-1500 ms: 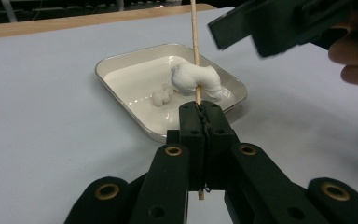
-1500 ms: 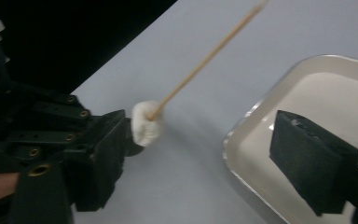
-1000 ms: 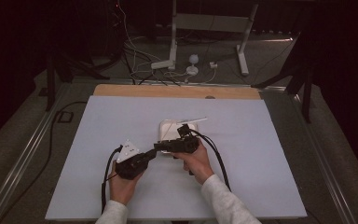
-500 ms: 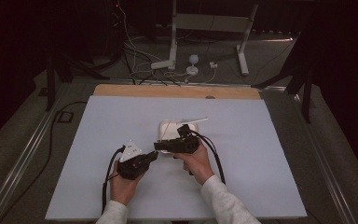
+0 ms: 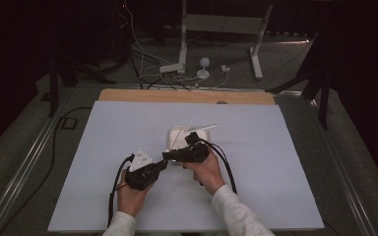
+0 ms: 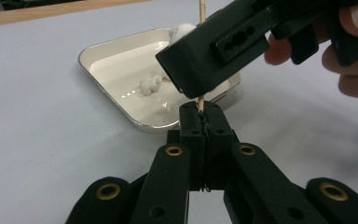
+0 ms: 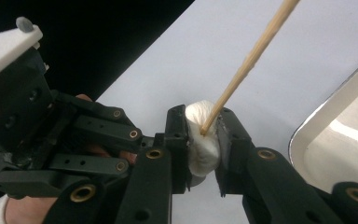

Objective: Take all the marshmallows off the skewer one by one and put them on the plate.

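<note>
My left gripper (image 6: 200, 116) is shut on the lower end of a thin wooden skewer (image 6: 199, 103), which rises between its jaws. Just above, my right gripper (image 7: 204, 135) pinches a white marshmallow (image 7: 200, 149) threaded on the skewer (image 7: 251, 56). Its jaws have just been closing, with the marshmallow between them. In the high view both grippers meet tip to tip, left gripper (image 5: 161, 166) and right gripper (image 5: 168, 156), at the near edge of a white tray (image 5: 174, 132). Another marshmallow (image 6: 150, 85) lies in the tray (image 6: 102, 84).
A pale sheet (image 5: 285, 162) covers the table, with a wooden strip (image 5: 142, 95) along its far edge. Beyond it are stand legs (image 5: 182, 54) and cables on the floor (image 5: 202, 73). Each gripper trails a black cable (image 5: 226, 167) toward the person.
</note>
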Demonstrator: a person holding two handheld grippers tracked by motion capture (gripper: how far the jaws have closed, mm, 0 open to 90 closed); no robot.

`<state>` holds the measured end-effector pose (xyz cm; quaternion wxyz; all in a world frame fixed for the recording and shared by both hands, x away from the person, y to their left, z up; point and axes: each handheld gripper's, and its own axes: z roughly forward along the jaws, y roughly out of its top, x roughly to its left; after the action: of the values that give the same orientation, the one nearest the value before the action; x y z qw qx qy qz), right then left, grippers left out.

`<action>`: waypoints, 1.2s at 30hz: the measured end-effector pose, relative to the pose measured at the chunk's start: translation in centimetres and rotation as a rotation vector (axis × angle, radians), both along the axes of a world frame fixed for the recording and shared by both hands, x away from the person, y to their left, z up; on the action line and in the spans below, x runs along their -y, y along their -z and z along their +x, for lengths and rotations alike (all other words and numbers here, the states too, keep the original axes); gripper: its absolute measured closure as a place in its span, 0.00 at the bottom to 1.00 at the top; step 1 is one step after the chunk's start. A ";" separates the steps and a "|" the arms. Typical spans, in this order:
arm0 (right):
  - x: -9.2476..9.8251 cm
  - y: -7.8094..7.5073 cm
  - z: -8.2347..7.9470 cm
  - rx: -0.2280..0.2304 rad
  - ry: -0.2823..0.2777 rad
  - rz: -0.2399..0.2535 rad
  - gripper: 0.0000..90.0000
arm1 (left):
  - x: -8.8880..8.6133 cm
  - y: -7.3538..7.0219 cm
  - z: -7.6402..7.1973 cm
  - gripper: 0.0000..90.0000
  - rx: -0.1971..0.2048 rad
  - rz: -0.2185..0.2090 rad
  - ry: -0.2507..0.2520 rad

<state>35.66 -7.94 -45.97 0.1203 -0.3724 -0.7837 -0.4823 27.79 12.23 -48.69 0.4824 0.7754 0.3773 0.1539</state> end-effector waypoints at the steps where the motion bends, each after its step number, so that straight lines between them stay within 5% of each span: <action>1: 0.1 -0.1 0.0 0.002 0.003 0.000 0.87 | 0.0 0.0 0.0 1.00 0.005 0.001 0.001; 5: 0.5 -0.7 0.1 0.012 0.008 0.004 0.88 | -0.1 -0.2 -0.1 1.00 0.017 0.001 0.010; 7: 1.0 -1.3 0.3 0.037 0.055 0.010 0.89 | -0.1 0.1 -0.2 1.00 0.012 0.046 0.013; 9: 2.5 -2.0 1.2 0.009 0.091 0.062 0.89 | -0.2 0.0 -0.3 1.00 0.019 0.014 0.020; 13: 3.3 -3.1 1.4 0.046 0.090 0.027 0.89 | 0.5 -0.1 -0.3 1.00 0.033 0.038 0.039; 17: 4.7 -3.9 2.1 0.042 0.135 0.066 0.89 | 0.2 -0.1 -0.5 1.00 0.040 0.062 0.037; 25: 5.9 -5.1 2.4 0.076 0.157 0.066 0.90 | 0.1 -0.2 -0.6 1.00 0.055 0.070 0.041; 27: 6.1 -5.2 2.5 0.079 0.165 0.072 0.90 | 0.1 -0.2 -0.6 1.00 0.055 0.082 0.039; 29: 6.9 -5.5 2.5 0.103 0.217 0.088 0.91 | 0.0 0.4 -0.5 1.00 0.036 0.149 0.011; 31: 8.8 -6.4 2.9 0.108 0.274 0.137 0.91 | -0.8 0.6 -0.3 1.00 0.006 0.120 -0.012; 36: 10.1 -7.2 2.4 0.177 0.247 0.031 0.90 | -1.1 0.0 -0.1 1.00 0.015 0.056 -0.027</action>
<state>38.08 -18.01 -38.77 -0.0039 -0.4201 -0.7321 -0.5363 27.69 13.33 -48.70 0.4613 0.7822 0.3797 0.1765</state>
